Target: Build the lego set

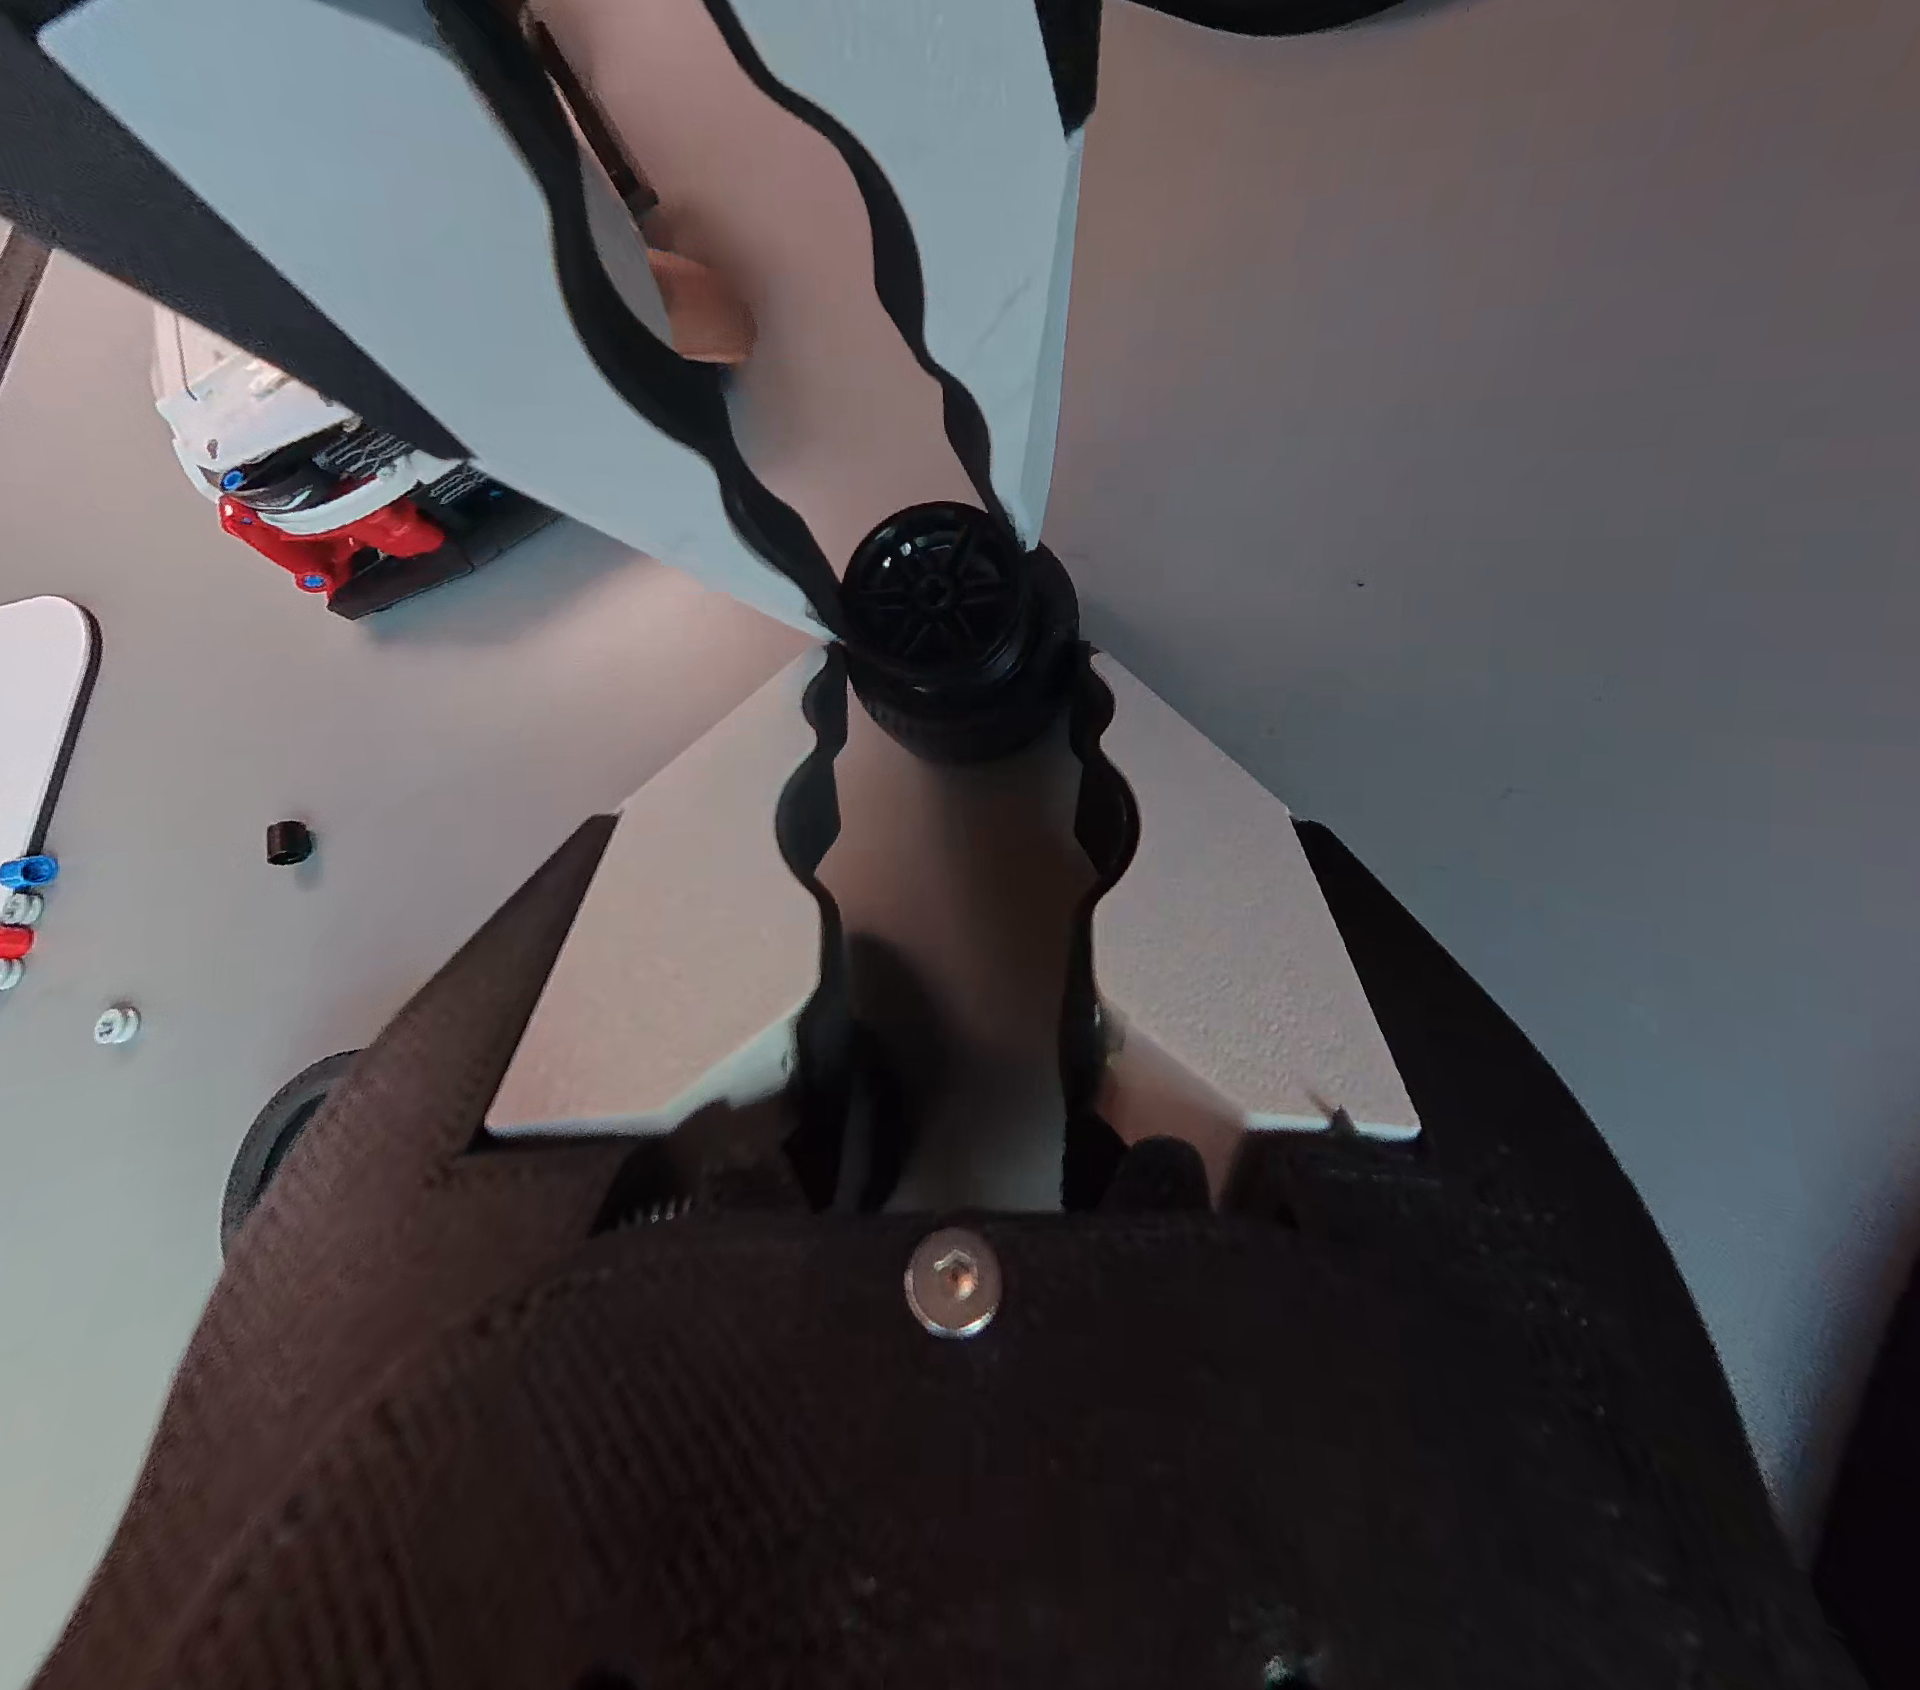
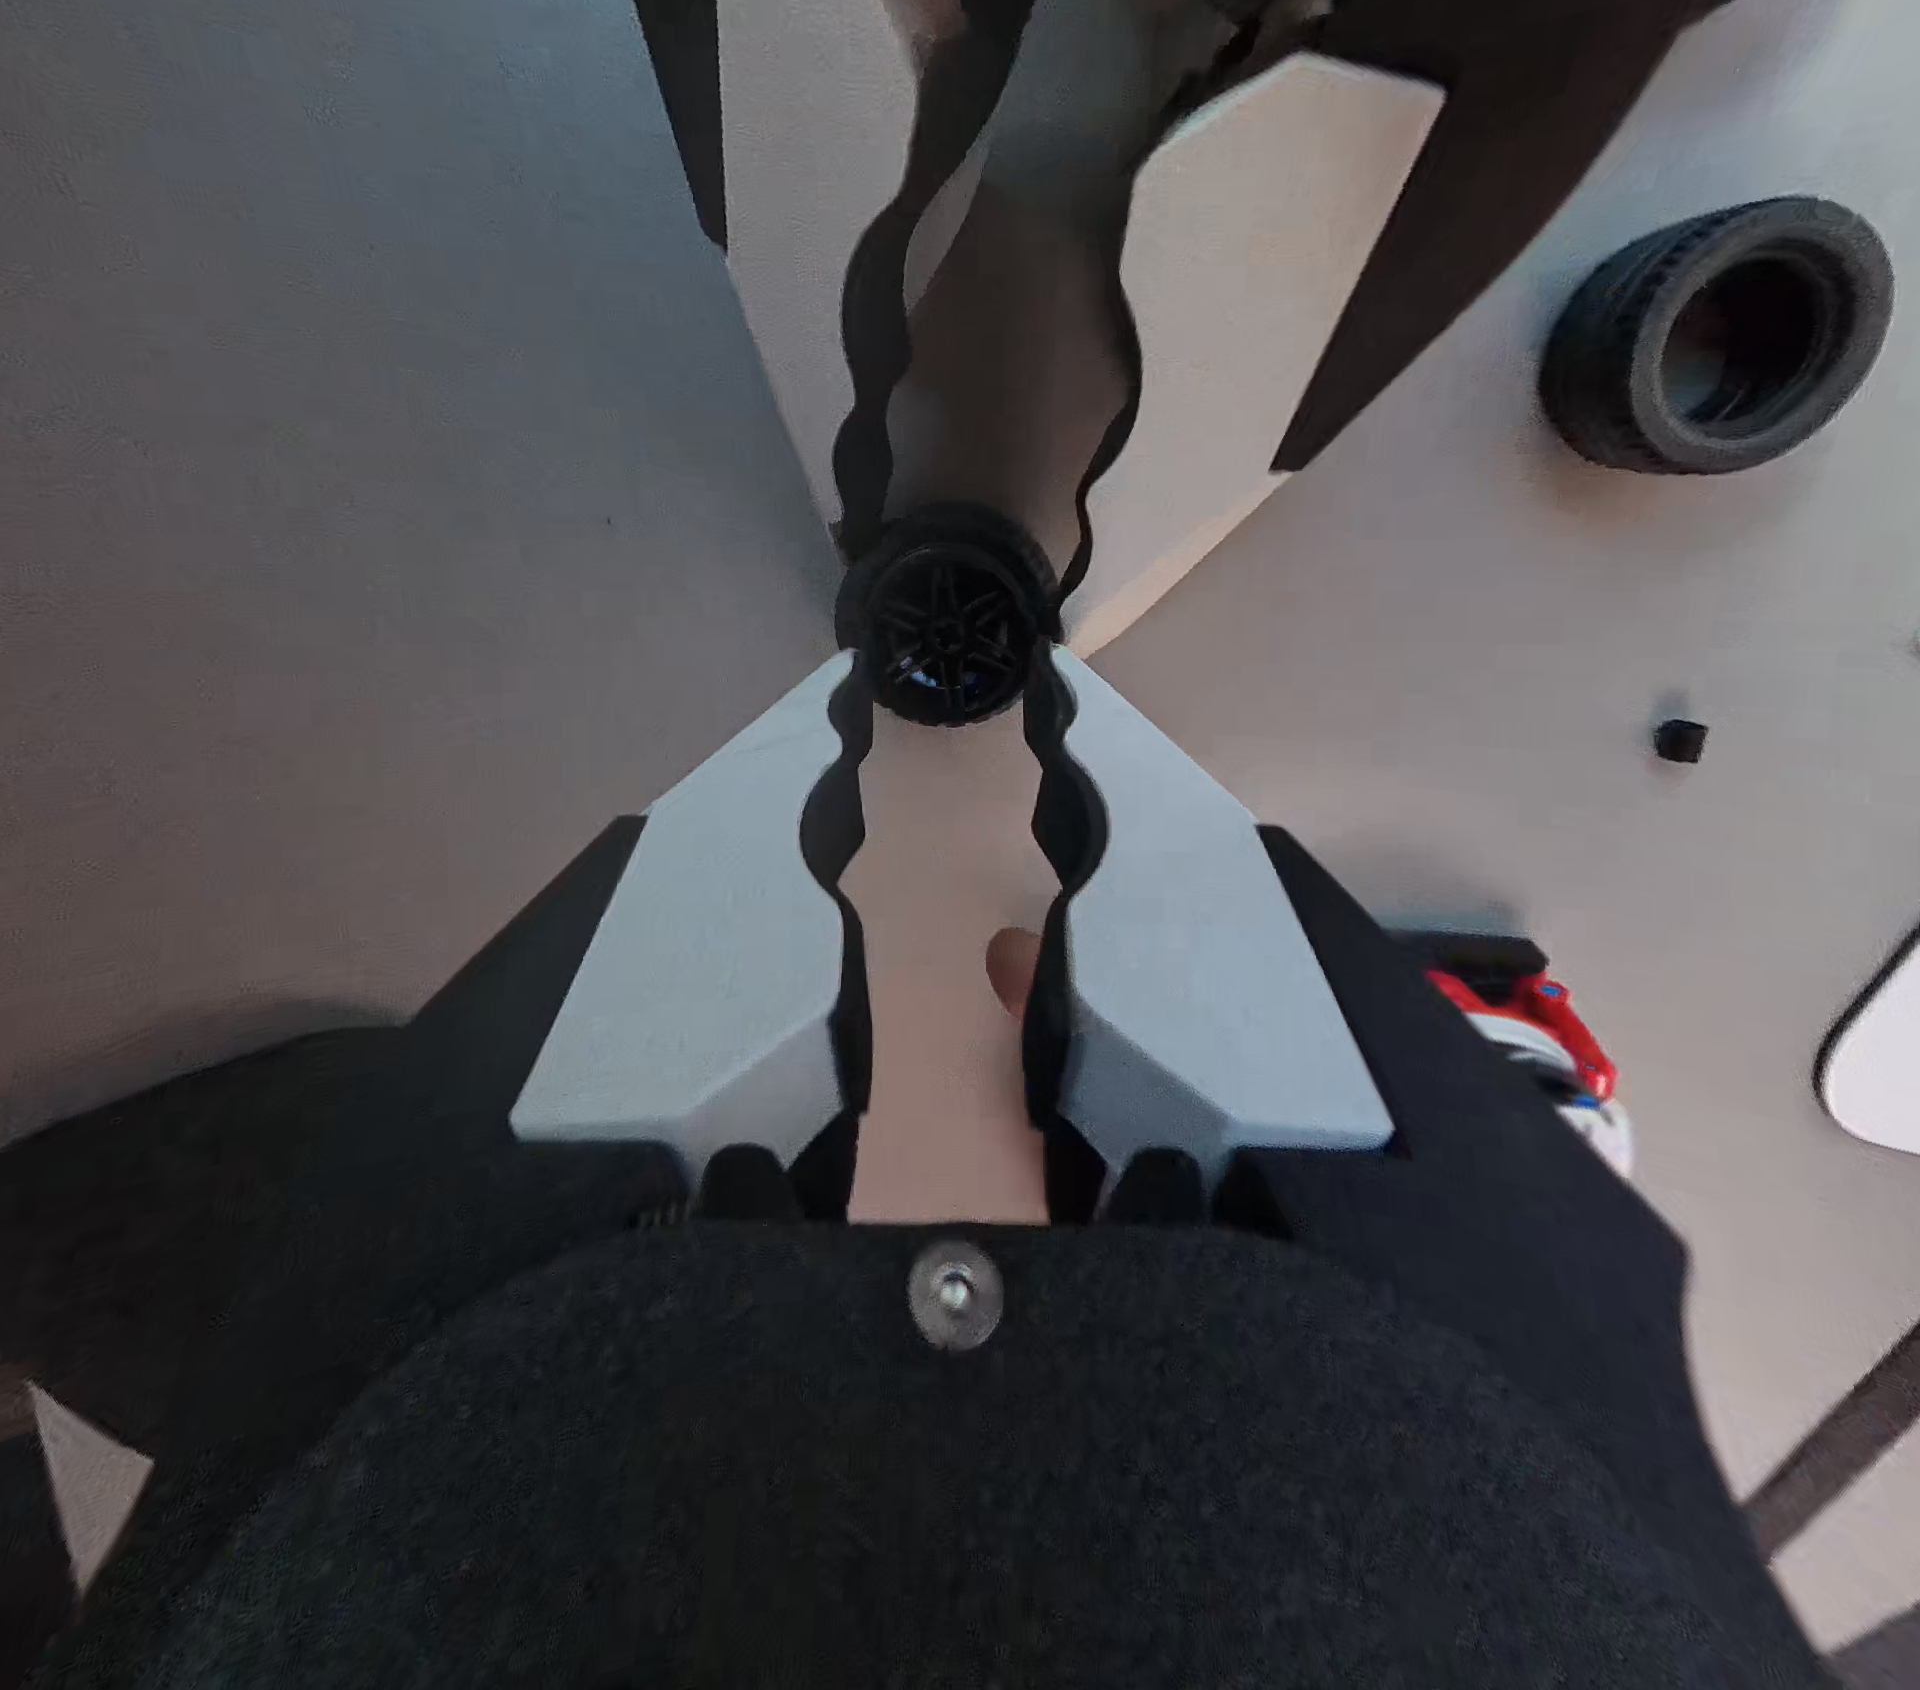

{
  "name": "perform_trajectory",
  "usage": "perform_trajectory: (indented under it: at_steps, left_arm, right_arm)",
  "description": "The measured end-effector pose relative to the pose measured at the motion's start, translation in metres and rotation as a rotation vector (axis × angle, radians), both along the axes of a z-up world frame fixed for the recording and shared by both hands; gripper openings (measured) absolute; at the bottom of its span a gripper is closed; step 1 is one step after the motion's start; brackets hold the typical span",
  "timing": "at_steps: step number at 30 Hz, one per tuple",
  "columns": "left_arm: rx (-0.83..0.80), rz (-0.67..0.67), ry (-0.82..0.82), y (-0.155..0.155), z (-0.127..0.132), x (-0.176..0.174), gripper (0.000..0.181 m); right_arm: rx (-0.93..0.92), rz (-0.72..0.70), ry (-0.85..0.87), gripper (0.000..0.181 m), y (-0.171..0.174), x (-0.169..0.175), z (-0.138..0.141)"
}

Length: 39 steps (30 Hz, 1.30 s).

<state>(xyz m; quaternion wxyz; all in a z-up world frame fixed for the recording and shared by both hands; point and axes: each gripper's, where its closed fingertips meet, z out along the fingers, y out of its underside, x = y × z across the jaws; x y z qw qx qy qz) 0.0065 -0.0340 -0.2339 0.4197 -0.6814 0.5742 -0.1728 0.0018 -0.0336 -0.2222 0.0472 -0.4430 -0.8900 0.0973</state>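
A small black spoked wheel rim (image 1: 930, 586) sits partly inside a black rubber tyre (image 1: 961, 721), held in the air above the grey table. My left gripper (image 1: 956, 674) is shut on the tyre. My right gripper (image 1: 925, 575) comes in from the top of the left wrist view and is shut on the rim. In the right wrist view my right gripper (image 2: 945, 669) grips the rim (image 2: 940, 632), and the left gripper (image 2: 961, 560) holds the tyre (image 2: 977, 544) from the far side. The two grippers meet tip to tip.
A part-built red, white and black car (image 1: 332, 497) lies on the table, also in the right wrist view (image 2: 1538, 1038). A loose tyre (image 2: 1714, 336), a small black piece (image 2: 1680, 741), blue and red pins (image 1: 26, 871) and a white tray (image 1: 42, 705) lie nearby.
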Motion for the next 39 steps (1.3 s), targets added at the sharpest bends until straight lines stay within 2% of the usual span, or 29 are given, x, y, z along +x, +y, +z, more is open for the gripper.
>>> perform_trajectory:
  at_steps: [7,10,11,14,16,18,21,24,27,29,32,33,35,39]
  left_arm:
    - [0.003,0.045,0.006,0.0,0.0,0.001,0.041]
    - [-0.002,0.088,0.006,0.003,-0.001,0.001,0.043]
    - [-0.004,0.094,0.004,0.003,-0.001,0.0,0.043]
    - [-0.003,0.083,0.003,0.002,0.0,0.001,0.044]
    - [-0.001,0.077,0.0,0.002,0.0,0.002,0.044]
    - [0.0,0.061,0.001,0.001,0.0,0.002,0.043]
    - [-0.003,0.017,-0.005,-0.002,0.0,0.002,0.043]
    - [-0.011,0.01,-0.009,-0.002,0.001,0.0,0.043]
    - [-0.011,0.018,-0.013,-0.001,0.001,0.0,0.042]
    - [-0.012,0.019,-0.014,-0.001,0.001,0.0,0.042]
    - [-0.007,0.022,-0.011,0.0,0.001,0.0,0.042]
    - [-0.003,0.027,-0.009,0.0,0.001,0.0,0.043]
    - [0.003,0.044,-0.003,0.001,0.001,0.0,0.044]
    - [-0.001,0.044,-0.003,0.0,0.0,-0.001,0.044]
  right_arm:
    - [-0.176,-0.603,0.057,0.027,-0.004,-0.005,-0.002]
    - [-0.259,-0.82,0.119,0.026,-0.003,-0.012,-0.003]
    - [-0.263,-0.848,0.135,0.026,-0.003,-0.013,-0.002]
    - [-0.146,-0.757,0.187,0.027,-0.003,-0.011,-0.002]
    - [-0.073,-0.593,0.213,0.028,-0.002,-0.008,-0.002]
    - [-0.065,-0.473,0.228,0.028,-0.002,-0.006,-0.002]
    - [-0.071,-0.202,0.281,0.026,-0.005,-0.002,-0.001]
    - [-0.099,-0.149,0.261,0.026,-0.004,-0.003,-0.002]
    - [-0.114,-0.287,0.14,0.028,-0.003,-0.002,0.001]
    - [-0.139,-0.362,0.054,0.042,-0.01,-0.003,0.007]
    - [-0.061,-0.419,-0.019,0.037,-0.006,-0.005,0.005]
    - [-0.038,-0.494,-0.046,0.03,-0.003,-0.005,0.001]
    - [-0.014,-0.584,-0.095,0.03,-0.002,-0.005,-0.002]
    - [-0.032,-0.62,-0.053,0.029,-0.001,-0.006,-0.002]
